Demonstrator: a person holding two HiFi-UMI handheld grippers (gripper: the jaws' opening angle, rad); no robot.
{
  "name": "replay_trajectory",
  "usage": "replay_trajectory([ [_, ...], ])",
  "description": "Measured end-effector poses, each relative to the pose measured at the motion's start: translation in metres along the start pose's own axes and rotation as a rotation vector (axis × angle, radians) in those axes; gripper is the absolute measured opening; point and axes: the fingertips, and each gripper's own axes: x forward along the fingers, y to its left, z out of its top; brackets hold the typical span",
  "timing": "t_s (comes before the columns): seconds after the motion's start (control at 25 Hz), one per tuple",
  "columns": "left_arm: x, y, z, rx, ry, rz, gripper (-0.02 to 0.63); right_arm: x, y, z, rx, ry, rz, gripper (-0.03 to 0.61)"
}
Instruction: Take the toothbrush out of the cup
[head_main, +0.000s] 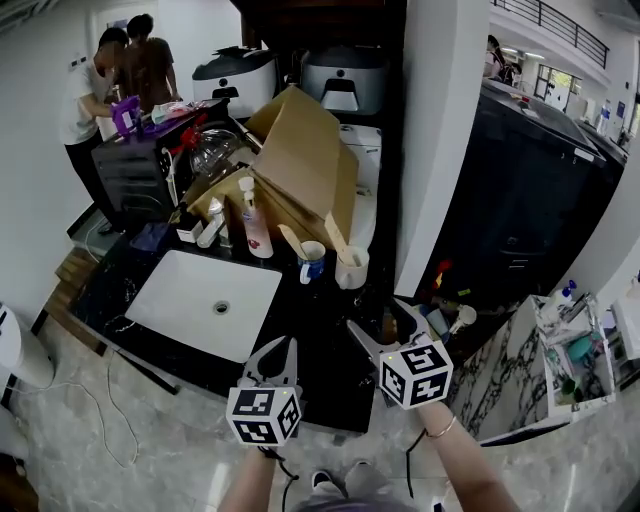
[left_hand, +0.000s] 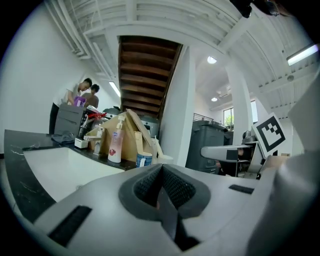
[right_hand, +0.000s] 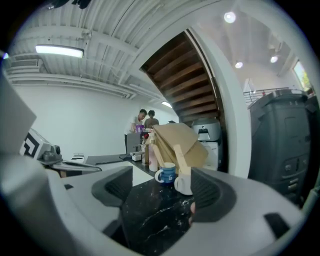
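Note:
Two cups stand at the back of the black counter (head_main: 330, 350): a blue cup (head_main: 312, 262) and a white cup (head_main: 351, 269), each holding a wooden toothbrush (head_main: 292, 240) (head_main: 335, 238). In the right gripper view the blue cup (right_hand: 166, 174) and white cup (right_hand: 183, 184) show straight ahead, beyond the jaws. My right gripper (head_main: 378, 315) (right_hand: 160, 195) is open with only counter between its fingers. My left gripper (head_main: 278, 350) (left_hand: 162, 172) hovers over the counter's front edge, its pads together on nothing. Both grippers are well short of the cups.
A white sink (head_main: 205, 300) lies left of the cups. A pink-labelled pump bottle (head_main: 255, 225), small items and a leaning cardboard box (head_main: 300, 160) crowd the back. A white pillar (head_main: 440, 130) and black bin (head_main: 540, 190) stand right. Two people (head_main: 130, 70) work at back left.

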Motion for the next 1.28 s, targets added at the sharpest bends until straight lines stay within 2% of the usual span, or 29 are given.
replay_trajectory([
  [0.2, 0.025, 0.019, -0.005, -0.010, 0.035, 0.024, 0.000, 0.045, -0.016, 0.006, -0.033, 0.025, 0.011, 0.356],
  [0.6, 0.073, 0.034, 0.002, 0.002, 0.052, 0.094, 0.000, 0.146, -0.057, 0.011, -0.101, 0.108, 0.052, 0.356],
  [0.84, 0.098, 0.042, -0.001, -0.019, 0.063, 0.136, 0.000, 0.188, -0.070, 0.003, -0.184, 0.164, 0.086, 0.351],
  [1.08, 0.112, 0.048, -0.011, -0.038, 0.090, 0.169, 0.000, 0.212, -0.076, -0.010, -0.250, 0.194, 0.105, 0.295],
  [1.28, 0.119, 0.050, -0.014, -0.031, 0.110, 0.181, 0.000, 0.225, -0.075, -0.013, -0.286, 0.205, 0.117, 0.274],
])
